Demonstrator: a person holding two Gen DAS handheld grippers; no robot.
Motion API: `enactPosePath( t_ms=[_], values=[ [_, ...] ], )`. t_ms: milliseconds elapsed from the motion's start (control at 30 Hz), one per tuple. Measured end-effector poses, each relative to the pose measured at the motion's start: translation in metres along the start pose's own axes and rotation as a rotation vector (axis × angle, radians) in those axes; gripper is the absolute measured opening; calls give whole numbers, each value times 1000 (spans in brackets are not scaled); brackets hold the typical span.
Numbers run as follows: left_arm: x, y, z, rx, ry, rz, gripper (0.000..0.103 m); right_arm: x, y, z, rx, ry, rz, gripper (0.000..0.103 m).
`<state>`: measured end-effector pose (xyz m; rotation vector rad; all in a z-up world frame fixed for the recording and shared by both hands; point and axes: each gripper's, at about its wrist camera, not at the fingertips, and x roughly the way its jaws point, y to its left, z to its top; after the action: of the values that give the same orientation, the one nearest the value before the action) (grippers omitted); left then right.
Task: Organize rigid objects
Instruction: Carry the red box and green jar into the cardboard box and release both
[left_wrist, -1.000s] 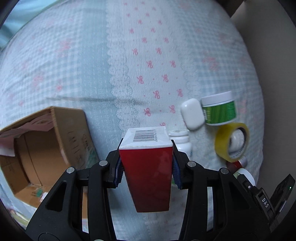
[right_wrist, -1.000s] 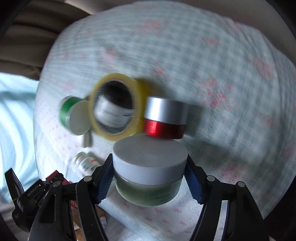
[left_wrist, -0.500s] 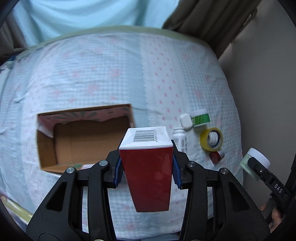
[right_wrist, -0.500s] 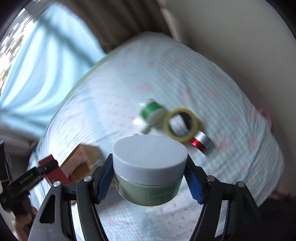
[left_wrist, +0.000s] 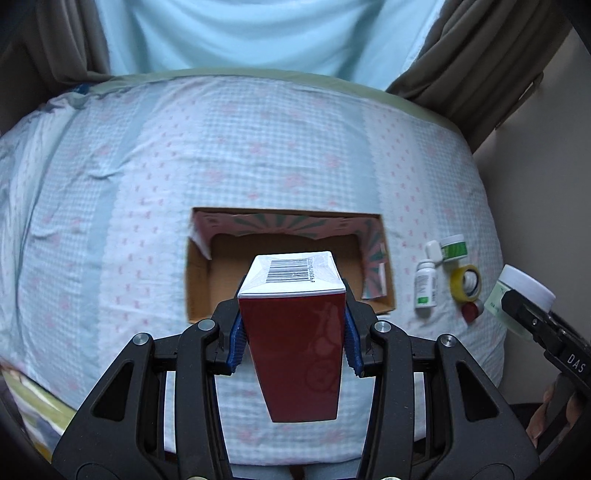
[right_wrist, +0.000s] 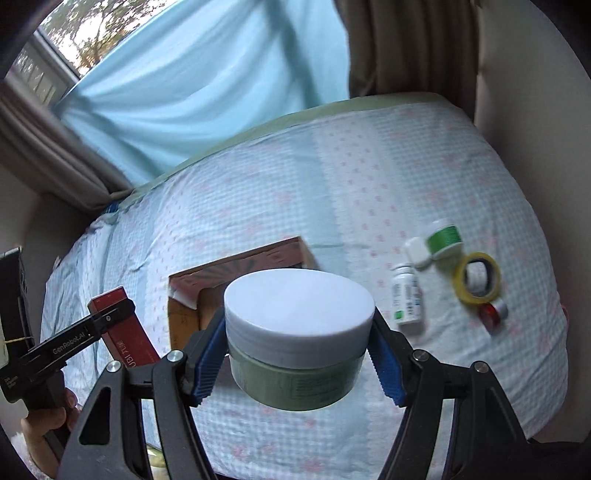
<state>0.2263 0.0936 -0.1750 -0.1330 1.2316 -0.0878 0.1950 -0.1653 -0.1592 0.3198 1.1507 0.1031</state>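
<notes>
My left gripper (left_wrist: 291, 343) is shut on a tall red box (left_wrist: 295, 339) with a white barcoded top, held high above an open cardboard box (left_wrist: 199, 280) on the bed. My right gripper (right_wrist: 299, 354) is shut on a green jar with a white lid (right_wrist: 299, 332), also raised above the bed; it shows at the right edge of the left wrist view (left_wrist: 517, 291). The red box shows in the right wrist view (right_wrist: 123, 332), left of the cardboard box (right_wrist: 258, 262).
On the bed right of the cardboard box lie a white bottle (left_wrist: 425, 283), a white case (left_wrist: 433, 251), a small green jar (left_wrist: 455, 248), a yellow tape roll (left_wrist: 466, 283) and a red tin (left_wrist: 472, 310). Curtains (left_wrist: 236, 33) hang behind; a wall (left_wrist: 535, 184) stands right.
Both grippers have risen and pulled back from the bed with their loads. The left view has swung so the cardboard box now sits straight ahead under the red box.
</notes>
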Motion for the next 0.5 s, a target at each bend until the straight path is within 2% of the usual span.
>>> enactPosePath(
  t_ms=[233,500],
  values=[
    [39,56,15,26,63,3,39,49,67,0,-70,58,-20,66],
    [115,75,37,34,164,-11,38,126,96,8,-180,162,-69,66]
  ],
)
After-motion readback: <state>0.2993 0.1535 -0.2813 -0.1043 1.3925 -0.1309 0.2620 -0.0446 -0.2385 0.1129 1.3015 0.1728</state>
